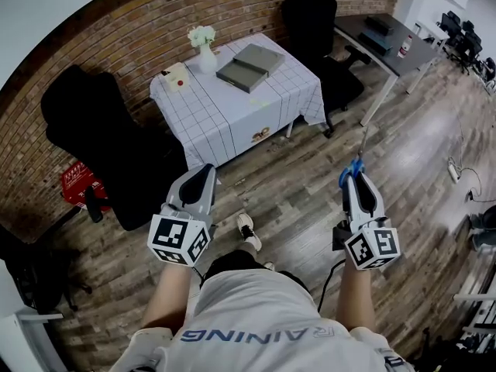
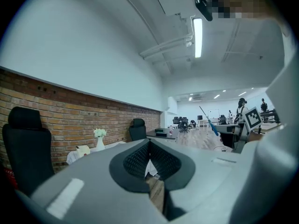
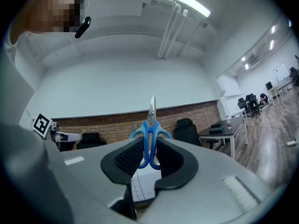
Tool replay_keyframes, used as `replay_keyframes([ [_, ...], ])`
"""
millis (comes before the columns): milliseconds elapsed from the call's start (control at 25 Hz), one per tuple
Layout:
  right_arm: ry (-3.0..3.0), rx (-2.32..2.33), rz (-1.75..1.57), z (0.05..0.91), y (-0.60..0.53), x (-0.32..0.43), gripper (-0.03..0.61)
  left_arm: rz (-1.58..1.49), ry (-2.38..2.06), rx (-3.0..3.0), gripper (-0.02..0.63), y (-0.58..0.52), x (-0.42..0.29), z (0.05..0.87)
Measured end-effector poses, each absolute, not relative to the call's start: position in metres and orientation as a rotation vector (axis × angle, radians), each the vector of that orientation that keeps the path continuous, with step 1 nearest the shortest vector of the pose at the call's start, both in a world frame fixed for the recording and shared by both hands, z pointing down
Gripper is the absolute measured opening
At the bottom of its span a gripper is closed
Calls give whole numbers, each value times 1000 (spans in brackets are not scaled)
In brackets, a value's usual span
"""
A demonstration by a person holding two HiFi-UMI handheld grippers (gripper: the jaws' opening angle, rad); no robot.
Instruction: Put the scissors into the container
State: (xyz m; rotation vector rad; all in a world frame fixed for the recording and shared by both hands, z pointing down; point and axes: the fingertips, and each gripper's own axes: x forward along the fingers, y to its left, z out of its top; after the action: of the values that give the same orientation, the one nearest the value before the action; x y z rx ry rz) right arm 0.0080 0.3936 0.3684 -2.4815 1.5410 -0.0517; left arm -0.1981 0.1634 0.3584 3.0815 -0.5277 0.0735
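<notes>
Brick wall [image 1: 116,37] runs behind everything, with plain white wall [image 2: 70,45] above the brick. Wood-plank floor [image 1: 310,200], mixed brown tones. Small surface [image 1: 225,118] under a white grid cloth stands against the brick. One black office chair [image 1: 93,122] to its left, another [image 1: 310,14] at its right rear. Dark desk [image 1: 387,49] on white legs beyond that. Tube light [image 2: 197,37] lit on the ceiling. More chairs [image 1: 465,37] in the open office at far right.

Floor ahead: open up to the table [image 1: 232,126].
Table front: bare cloth.
Table back: vase [image 1: 207,59], grey boxes [image 1: 249,67], small box [image 1: 178,77].
Table left: black chair [image 1: 93,126] close.
Right gripper [image 1: 359,178]: scissors [image 1: 351,169] jut ahead.
</notes>
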Motion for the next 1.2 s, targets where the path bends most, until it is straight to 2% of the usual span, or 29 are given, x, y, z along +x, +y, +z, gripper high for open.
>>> replay_keyframes([
  [560, 1495, -2559, -84, 364, 348, 108, 104, 82, -432, 3041, -2, 105, -91, 369],
  [1200, 1558, -2577, -181, 367, 181, 188, 104, 113, -402, 3023, -2, -45, -7, 376],
])
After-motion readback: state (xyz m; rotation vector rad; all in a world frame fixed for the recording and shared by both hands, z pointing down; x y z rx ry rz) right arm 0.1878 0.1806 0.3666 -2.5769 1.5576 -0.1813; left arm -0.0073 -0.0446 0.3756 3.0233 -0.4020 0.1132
